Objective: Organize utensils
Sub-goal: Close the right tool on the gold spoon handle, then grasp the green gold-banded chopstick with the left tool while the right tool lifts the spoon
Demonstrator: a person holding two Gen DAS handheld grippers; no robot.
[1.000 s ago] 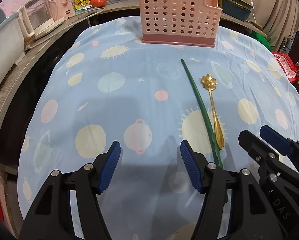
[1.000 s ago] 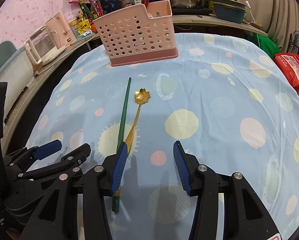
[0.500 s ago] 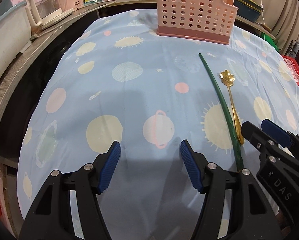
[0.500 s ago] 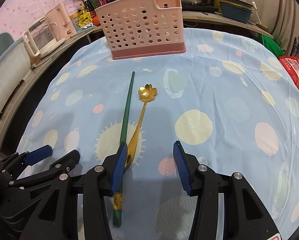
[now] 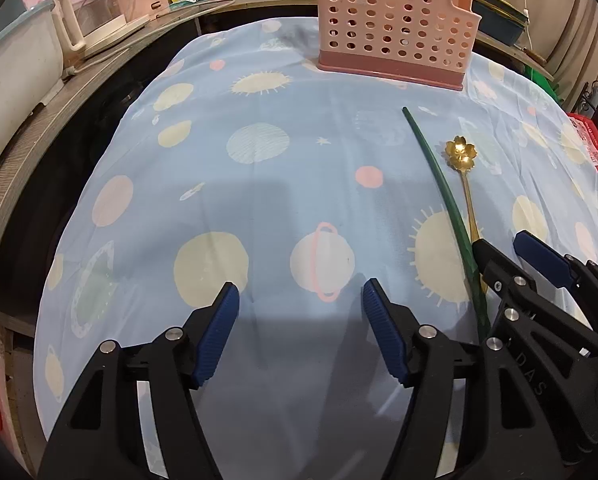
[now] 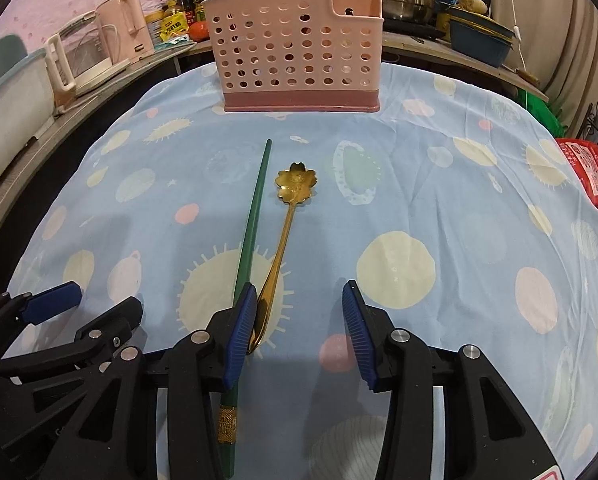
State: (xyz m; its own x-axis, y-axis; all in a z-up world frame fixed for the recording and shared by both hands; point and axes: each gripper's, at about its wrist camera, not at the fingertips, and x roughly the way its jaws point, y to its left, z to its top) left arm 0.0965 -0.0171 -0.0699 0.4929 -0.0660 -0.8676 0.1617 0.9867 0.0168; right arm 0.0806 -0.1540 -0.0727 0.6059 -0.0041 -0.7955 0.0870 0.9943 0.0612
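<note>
Right tongs (image 6: 299, 320) closing, spoon (image 6: 287, 236) handle between, not yet clamped; chopstick (image 6: 251, 228) outside. Left tongs (image 5: 299, 320) apart, empty. Holder (image 6: 299, 52) at 12 o'clock.

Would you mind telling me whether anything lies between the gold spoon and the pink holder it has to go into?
Nothing visible does. The gold spoon lies beside the green chopstick, and only bare tablecloth separates them from the pink holder. The right tool is closing around the spoon's handle end.
</note>
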